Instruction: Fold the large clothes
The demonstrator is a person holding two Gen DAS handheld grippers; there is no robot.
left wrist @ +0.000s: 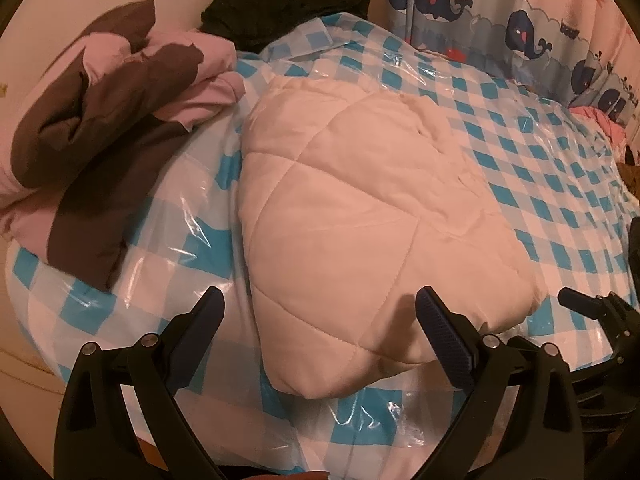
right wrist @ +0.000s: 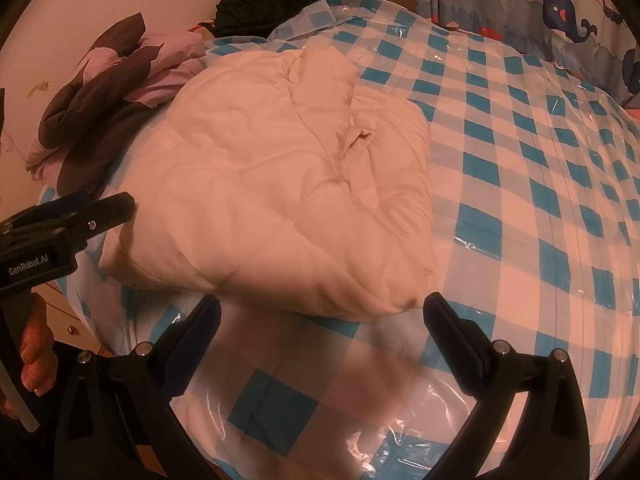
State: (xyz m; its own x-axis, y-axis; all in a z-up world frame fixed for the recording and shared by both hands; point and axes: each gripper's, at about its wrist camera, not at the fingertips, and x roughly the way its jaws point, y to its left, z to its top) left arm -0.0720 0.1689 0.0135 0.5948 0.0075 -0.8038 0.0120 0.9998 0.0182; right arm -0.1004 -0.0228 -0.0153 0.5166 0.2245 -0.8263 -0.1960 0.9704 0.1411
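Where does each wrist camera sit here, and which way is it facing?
Left wrist view: on the left gripper, looking forward over its open fingers at the folded white quilted garment; the right gripper's fingers show at the right edge.
Right wrist view: on the right gripper, open, facing the same garment from nearer its right corner; the left gripper and the person's hand show at left.
Shared: the garment, checkered cover, pink-brown bundle, whale curtain.
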